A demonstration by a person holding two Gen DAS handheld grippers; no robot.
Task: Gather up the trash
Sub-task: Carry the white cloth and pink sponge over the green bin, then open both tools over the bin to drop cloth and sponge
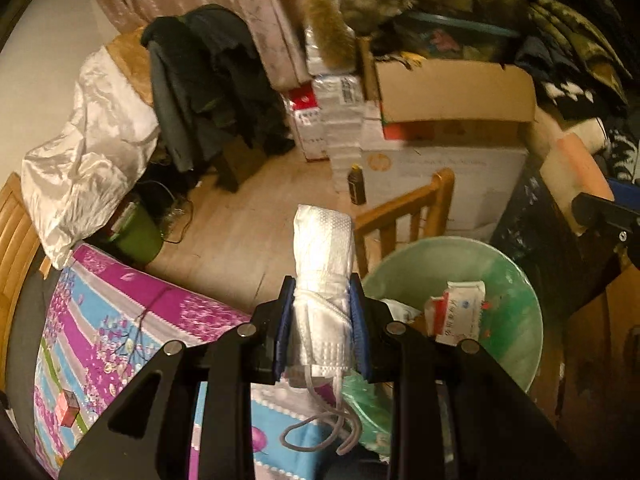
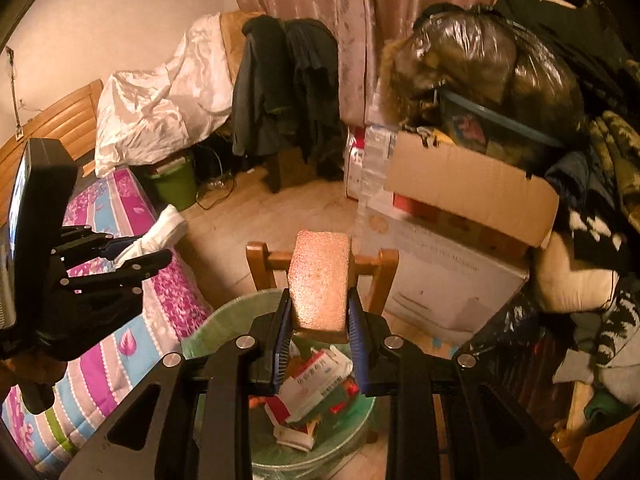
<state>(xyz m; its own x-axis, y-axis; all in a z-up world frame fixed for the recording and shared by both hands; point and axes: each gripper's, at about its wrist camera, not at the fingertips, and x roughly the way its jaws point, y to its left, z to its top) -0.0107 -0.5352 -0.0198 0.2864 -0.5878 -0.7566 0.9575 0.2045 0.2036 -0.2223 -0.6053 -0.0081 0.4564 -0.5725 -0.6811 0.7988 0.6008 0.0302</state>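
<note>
Left gripper fingers clenched on a rolled white face mask, ear loops dangling underneath, roll sticking out toward 12 o'clock; pinched mid-length, likely so it stays bundled for the drop. Right gripper fingers clamped on a tan sponge block, squeezed at its lower half, the rest poking up toward 12. Both pieces of trash look carried to the bin, not yet let go. Trash bin, green liner, sits at 3 o'clock of the left fingers, beside the bed with the floral cover; in the right wrist view it lies straight under the sponge at 6 o'clock. Inside: a crumpled red-and-white medicine box plus other paper scraps, bin roughly part full. Wooden chair back just behind the bin at 12; cardboard boxes stacked at 2 o'clock.
</note>
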